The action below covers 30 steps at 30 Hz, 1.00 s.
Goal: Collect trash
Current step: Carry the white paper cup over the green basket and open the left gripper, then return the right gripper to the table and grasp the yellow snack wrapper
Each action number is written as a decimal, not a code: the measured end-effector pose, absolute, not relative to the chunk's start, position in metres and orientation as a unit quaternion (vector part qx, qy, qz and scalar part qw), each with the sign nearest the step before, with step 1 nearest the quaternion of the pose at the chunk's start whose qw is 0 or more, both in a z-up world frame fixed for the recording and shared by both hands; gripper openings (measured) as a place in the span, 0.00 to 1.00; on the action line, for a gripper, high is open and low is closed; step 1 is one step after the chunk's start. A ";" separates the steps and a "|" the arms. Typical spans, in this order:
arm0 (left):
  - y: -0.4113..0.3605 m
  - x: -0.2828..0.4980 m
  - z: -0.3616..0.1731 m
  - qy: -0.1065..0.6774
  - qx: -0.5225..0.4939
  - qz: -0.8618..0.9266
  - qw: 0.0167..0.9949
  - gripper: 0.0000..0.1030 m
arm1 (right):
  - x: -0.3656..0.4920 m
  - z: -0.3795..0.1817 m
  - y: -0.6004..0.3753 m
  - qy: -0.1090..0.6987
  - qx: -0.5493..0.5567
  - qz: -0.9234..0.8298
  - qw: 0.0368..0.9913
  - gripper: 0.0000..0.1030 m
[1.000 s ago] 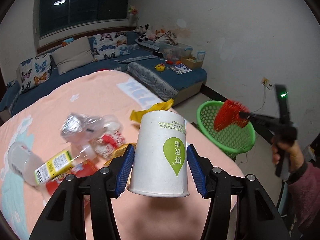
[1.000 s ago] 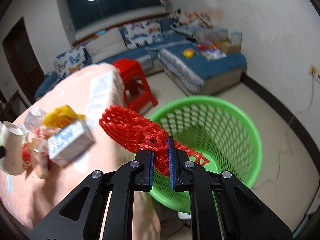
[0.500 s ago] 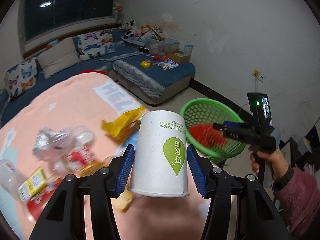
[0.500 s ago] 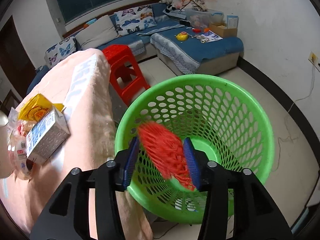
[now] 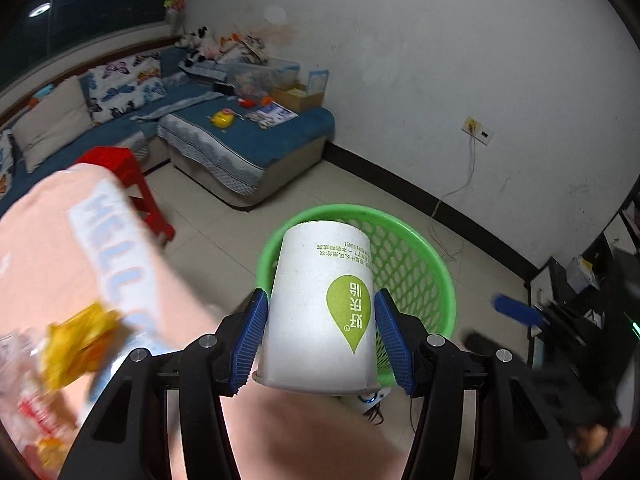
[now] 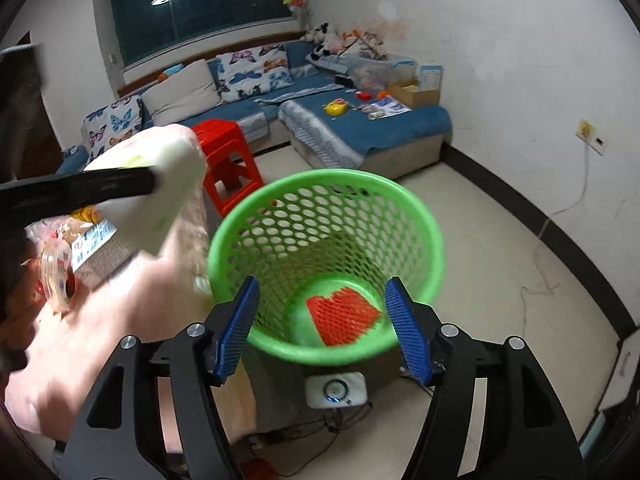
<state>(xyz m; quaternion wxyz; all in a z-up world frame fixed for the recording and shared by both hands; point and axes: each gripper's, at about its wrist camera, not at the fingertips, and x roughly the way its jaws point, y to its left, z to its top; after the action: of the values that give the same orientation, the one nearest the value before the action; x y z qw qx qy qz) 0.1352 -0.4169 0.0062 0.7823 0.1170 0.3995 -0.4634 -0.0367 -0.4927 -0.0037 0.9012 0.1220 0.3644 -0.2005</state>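
Left tongs (image 5: 320,338) clamped on white paper cup (image 5: 322,312), blue pads (image 5: 250,342) pressed on both sides. Cup upside down, rim toward camera, green drop-shaped logo facing the lens. Held in the air in front of the green basket (image 5: 434,252), over the right edge of the pink-covered surface (image 5: 48,248); basket on the floor just right of that surface.

Right tongs (image 6: 322,322) released, jaws opening, nothing gripped between the pads. Hanging over the basket (image 6: 248,224) mouth. Red net (image 6: 342,314) lying flat on the basket bottom, seen through the gap between the jaws, clear of both pads.

More trash on the surface at left: yellow wrapper (image 5: 78,340), blurred; small carton (image 6: 94,246) with blue print; clear plastic cup (image 6: 56,276) near it. White cup also visible in right-wrist view as a blurred shape at far left, black arm of left tongs across it.

Red stool (image 6: 226,148) on the floor beyond the surface, left of the basket. Blue sofa (image 6: 384,128) along the far wall, butterfly cushions (image 6: 252,70), small clutter on its seat. White device with blue ring (image 6: 336,390) on the floor below the basket. Left-wrist view smeared along left and right edges.
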 end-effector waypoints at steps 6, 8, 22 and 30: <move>-0.467 0.140 -0.030 0.432 0.122 -0.466 0.762 0.53 | -0.072 -0.008 -0.497 0.359 0.119 -0.226 0.898 0.64; -0.480 0.140 -0.041 0.443 0.125 -0.465 0.756 0.53 | -0.078 -0.010 -0.499 0.357 0.121 -0.230 0.897 0.64; -0.470 0.134 -0.040 0.440 0.089 -0.485 0.751 0.62 | -0.090 -0.013 -0.491 0.356 0.140 -0.221 0.897 0.64; -0.354 0.128 0.015 0.399 0.056 -0.437 0.804 0.62 | -0.055 0.011 -0.446 0.342 0.118 -0.151 0.920 0.66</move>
<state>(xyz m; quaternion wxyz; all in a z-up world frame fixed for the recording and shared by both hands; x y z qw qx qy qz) 0.1282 -0.3539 0.0145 0.8043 0.0559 0.3987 -0.4370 -0.0550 -0.4460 0.0109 0.9197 0.1178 0.3424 -0.1514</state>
